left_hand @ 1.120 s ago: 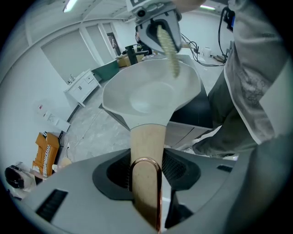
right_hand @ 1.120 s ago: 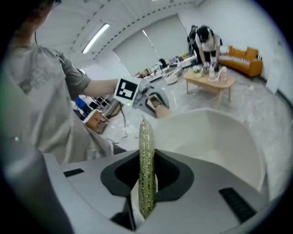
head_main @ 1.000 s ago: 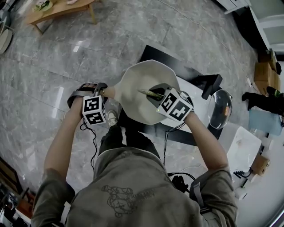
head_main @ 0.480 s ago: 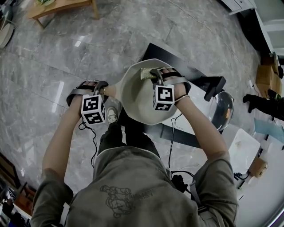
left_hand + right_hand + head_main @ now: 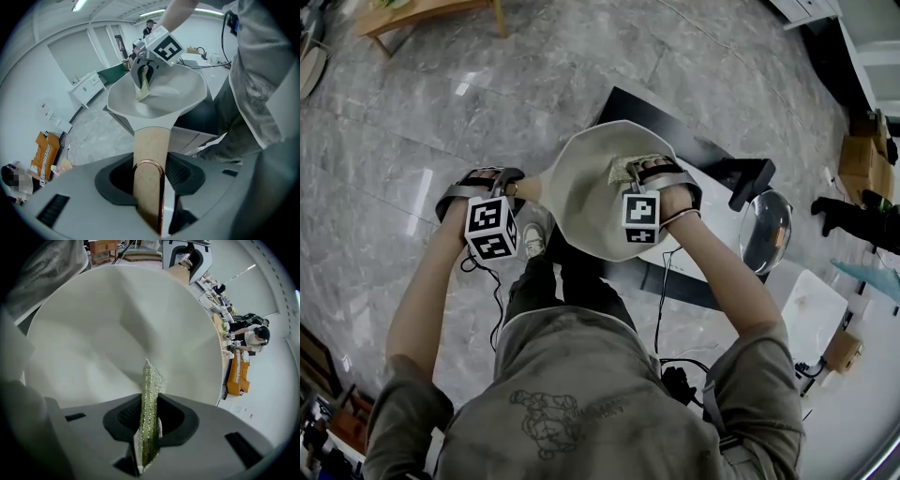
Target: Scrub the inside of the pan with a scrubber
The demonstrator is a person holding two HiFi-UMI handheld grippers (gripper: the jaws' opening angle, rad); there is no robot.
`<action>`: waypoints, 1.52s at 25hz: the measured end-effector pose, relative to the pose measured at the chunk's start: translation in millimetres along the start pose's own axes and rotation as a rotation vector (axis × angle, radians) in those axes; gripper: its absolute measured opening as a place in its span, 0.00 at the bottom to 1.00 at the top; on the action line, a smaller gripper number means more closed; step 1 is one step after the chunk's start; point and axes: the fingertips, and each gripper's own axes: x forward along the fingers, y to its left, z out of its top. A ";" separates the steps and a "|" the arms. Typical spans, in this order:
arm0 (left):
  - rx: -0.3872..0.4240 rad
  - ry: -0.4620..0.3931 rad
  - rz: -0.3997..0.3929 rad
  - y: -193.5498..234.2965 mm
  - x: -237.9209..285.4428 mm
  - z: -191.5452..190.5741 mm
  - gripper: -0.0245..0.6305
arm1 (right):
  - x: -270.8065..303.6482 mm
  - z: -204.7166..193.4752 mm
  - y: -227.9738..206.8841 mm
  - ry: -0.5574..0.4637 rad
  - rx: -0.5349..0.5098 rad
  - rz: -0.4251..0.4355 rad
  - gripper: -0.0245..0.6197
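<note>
Left gripper [image 5: 149,187]: fingers [image 5: 113,183] part open, clamped on the pan's tan handle [image 5: 150,145]. The handle runs straight out between them, and its copper-coloured end loop sits right in the grip. The pale pan [image 5: 581,202] is held up in the air in front of the person, over the floor and the near edge of the dark desk [image 5: 712,155], with its open side tipped toward the right gripper.

Right gripper [image 5: 149,430]: fingers [image 5: 120,423] nearly together, pinching a thin green scrubber [image 5: 151,390] edge-on. The scrubber sticks out past the fingertips into the pan. Its free end is down at the inner wall, on the side away from the handle, and looks to be touching. The right gripper points steeply down into the pan from above the rim. A glass lid [image 5: 764,230] lies on the desk, right of the pan.
</note>
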 end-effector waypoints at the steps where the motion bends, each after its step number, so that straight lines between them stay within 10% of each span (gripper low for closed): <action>1: -0.001 0.001 -0.001 -0.2 0.0 0.2 0.32 | -0.7 -3.9 5.7 0.014 0.004 0.016 0.15; 19: -0.005 0.013 0.013 1.3 0.3 1.6 0.32 | -54.5 -3.4 120.8 0.031 0.257 0.507 0.15; 38: 0.009 0.012 0.062 0.4 -1.1 2.6 0.33 | -114.7 111.5 86.6 -0.577 1.003 0.767 0.15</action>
